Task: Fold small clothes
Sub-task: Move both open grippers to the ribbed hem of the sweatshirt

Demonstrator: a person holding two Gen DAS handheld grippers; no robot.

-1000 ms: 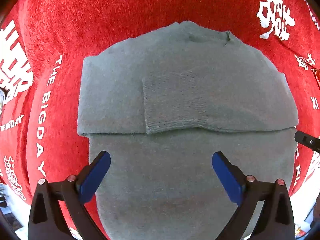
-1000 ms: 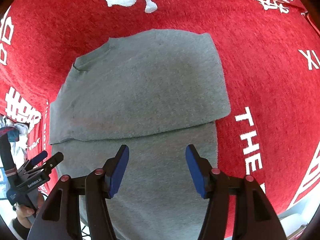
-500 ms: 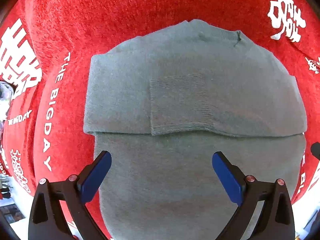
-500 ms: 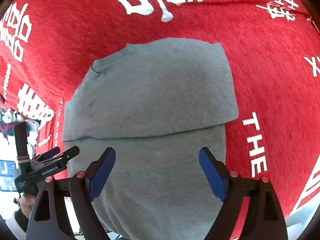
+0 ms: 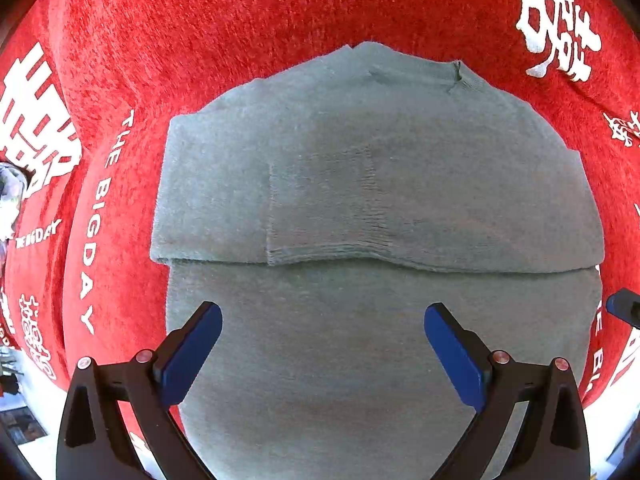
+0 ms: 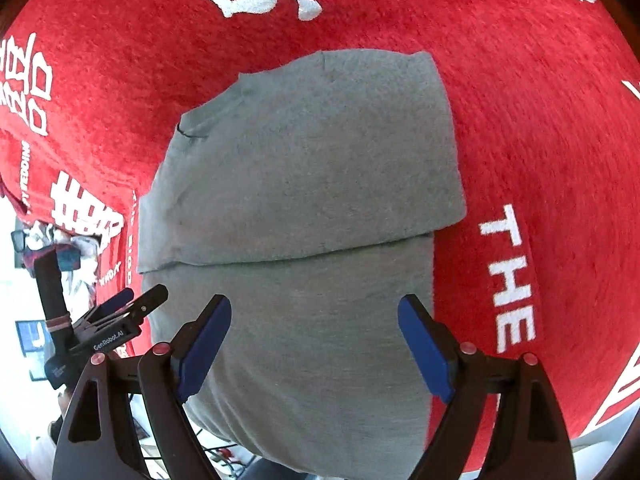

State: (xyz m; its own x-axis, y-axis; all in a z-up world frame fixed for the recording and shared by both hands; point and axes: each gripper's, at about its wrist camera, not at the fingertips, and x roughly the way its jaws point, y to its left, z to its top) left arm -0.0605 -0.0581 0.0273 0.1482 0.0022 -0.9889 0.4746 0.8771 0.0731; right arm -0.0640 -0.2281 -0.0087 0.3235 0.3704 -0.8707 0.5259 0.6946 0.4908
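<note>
We find the grey knit sweater [image 5: 380, 216] lying flat on the red plush cloth [image 5: 240, 40] with white lettering, its sleeves already folded across the chest; one ribbed cuff [image 5: 324, 240] lies on top at the middle. The lower body runs toward us and off the near table edge.

Left gripper [image 5: 323, 350]: jaws spread wide, hovering above the lower body, nothing between the pads. Right gripper [image 6: 314, 346]: likewise released and empty, over the same lower panel toward its right side.

We judge the knit soft, light and limp, somewhat clingy on the plush. It will sag and drag if lifted by one point. Best hold: the hem's two near corners, one per gripper, pinching both layers, then carry it up toward the collar [image 5: 416, 74].
</note>
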